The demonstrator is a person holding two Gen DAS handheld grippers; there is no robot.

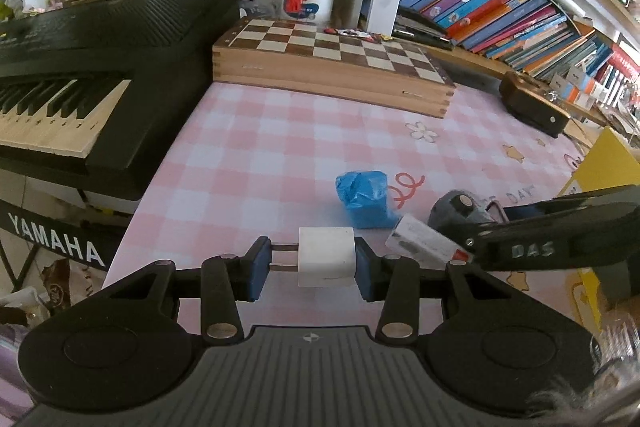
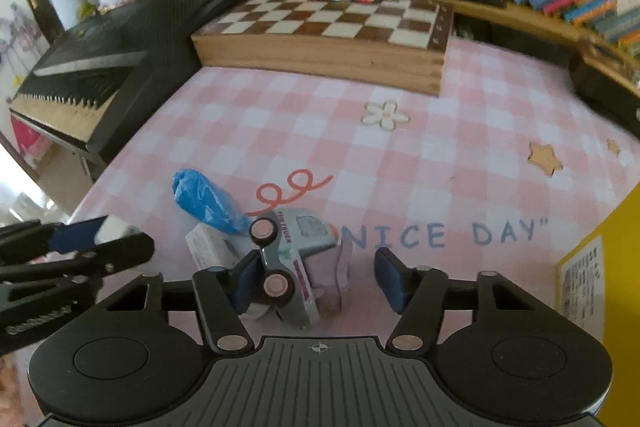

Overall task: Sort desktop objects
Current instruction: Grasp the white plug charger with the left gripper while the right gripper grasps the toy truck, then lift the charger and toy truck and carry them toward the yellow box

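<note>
Nearest the lens, the right tongs (image 2: 316, 277) straddle the toy truck (image 2: 294, 259), tipped on its side on the surface (image 2: 400, 155): left pad touching, right pad well clear, so not yet gripping. Its long axis runs near-to-far between them. The left tongs (image 1: 308, 263) clamp a white charger (image 1: 326, 261) just left, pitched downward

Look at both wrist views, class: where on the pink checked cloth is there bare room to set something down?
Bare cloth runs between the chessboard box and the printed flower, star and NICE DAY lettering. It is crowded near the grippers: blue bag, small white box and toy truck cluster together.
</note>
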